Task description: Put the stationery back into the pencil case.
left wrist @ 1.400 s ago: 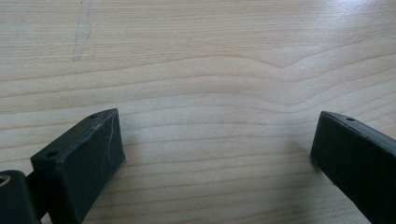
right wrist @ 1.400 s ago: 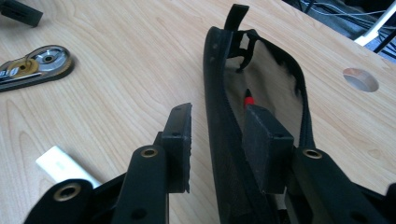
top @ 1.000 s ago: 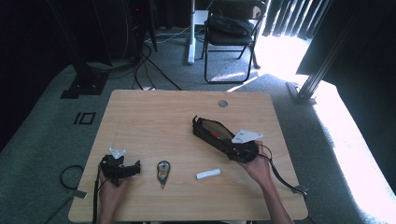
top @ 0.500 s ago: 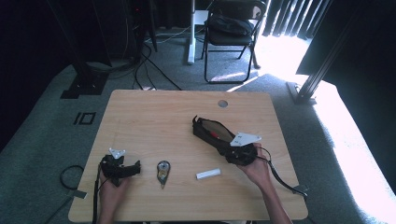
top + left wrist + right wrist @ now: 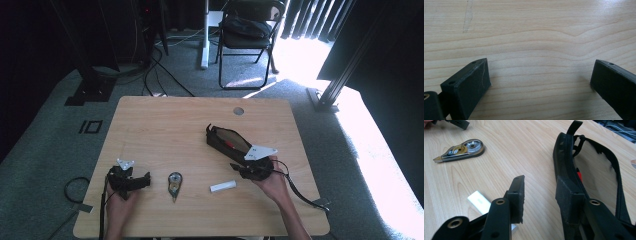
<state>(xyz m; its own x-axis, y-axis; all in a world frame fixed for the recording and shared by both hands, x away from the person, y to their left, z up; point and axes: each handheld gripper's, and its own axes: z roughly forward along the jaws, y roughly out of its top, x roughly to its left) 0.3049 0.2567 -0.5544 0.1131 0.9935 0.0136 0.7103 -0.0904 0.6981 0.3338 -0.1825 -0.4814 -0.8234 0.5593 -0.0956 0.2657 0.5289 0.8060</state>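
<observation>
We keep our right gripper (image 5: 540, 195) at the near end of the open black pencil case (image 5: 584, 167), jaws just opening with nothing pinched, ready for the white eraser (image 5: 480, 201) lying left. Our left gripper (image 5: 539, 82) rests wide open on bare table (image 5: 536, 30).

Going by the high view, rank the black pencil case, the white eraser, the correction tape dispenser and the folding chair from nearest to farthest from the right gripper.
1. Black pencil case: right at the right gripper, just beyond it.
2. White eraser: on the table, a little toward the person's left.
3. Correction tape dispenser: farther left, mid-table.
4. Folding chair: on the floor beyond the table's far edge.
</observation>
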